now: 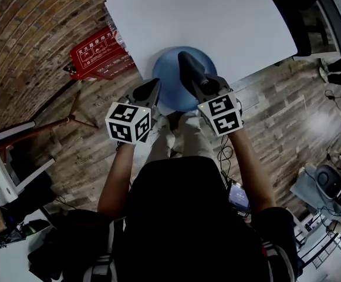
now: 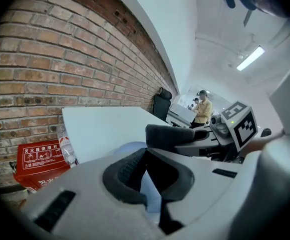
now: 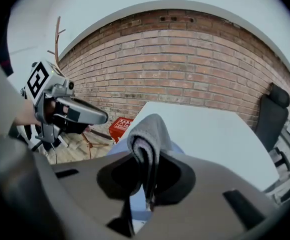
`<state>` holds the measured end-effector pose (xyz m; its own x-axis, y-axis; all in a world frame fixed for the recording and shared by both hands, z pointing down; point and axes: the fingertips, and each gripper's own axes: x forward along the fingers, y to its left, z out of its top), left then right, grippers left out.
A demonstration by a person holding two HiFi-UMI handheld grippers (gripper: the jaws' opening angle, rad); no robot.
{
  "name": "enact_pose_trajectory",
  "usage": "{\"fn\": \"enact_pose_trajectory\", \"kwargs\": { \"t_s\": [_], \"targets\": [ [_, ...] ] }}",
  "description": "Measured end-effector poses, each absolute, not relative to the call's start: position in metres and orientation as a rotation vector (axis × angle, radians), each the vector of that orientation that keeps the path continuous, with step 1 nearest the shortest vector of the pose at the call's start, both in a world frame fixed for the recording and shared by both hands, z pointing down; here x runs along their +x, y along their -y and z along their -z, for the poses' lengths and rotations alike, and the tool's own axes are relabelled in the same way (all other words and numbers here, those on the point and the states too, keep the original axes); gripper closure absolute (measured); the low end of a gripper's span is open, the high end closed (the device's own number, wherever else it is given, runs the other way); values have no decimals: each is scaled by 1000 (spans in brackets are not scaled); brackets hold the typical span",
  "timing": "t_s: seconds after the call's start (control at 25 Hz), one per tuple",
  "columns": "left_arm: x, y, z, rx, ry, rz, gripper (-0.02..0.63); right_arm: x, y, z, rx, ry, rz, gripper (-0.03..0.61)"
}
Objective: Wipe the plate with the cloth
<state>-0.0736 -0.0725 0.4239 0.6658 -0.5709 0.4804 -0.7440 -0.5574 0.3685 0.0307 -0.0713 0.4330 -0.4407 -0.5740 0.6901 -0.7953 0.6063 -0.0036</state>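
Our left gripper [image 1: 154,87] jaws clench the plate [image 1: 171,74] at its 9 o'clock rim, right gripper [image 3: 145,180] jaws grasp the cloth [image 3: 152,129]; hard wiping could lever the plate free.

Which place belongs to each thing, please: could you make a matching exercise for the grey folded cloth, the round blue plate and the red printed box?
Things: 1 grey folded cloth; 2 round blue plate; 3 red printed box.
Places: A on the floor by the brick wall; B between the jaws of the right gripper; C at the white table's near edge.
Pairs: 1-B; 2-C; 3-A.
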Motion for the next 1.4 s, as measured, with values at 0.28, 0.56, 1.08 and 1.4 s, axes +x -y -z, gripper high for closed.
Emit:
{"fn": "enact_pose_trajectory", "kwargs": {
  "t_s": [0.28,0.56,1.08,1.4],
  "targets": [
    [-75,62,-393,2401,1006,-368,595,24,70,-390,1203,2252,-430,520],
    [-81,56,-348,2485,1070,-276,595,23,63,-324,1414,2353,-386,520],
    [-73,43,-287,2568,1051,-133,595,22,44,-256,1510,2437,-281,520],
    [-65,41,-267,2586,1104,-89,595,32,38,-237,1506,2487,-254,520]
  ]
}}
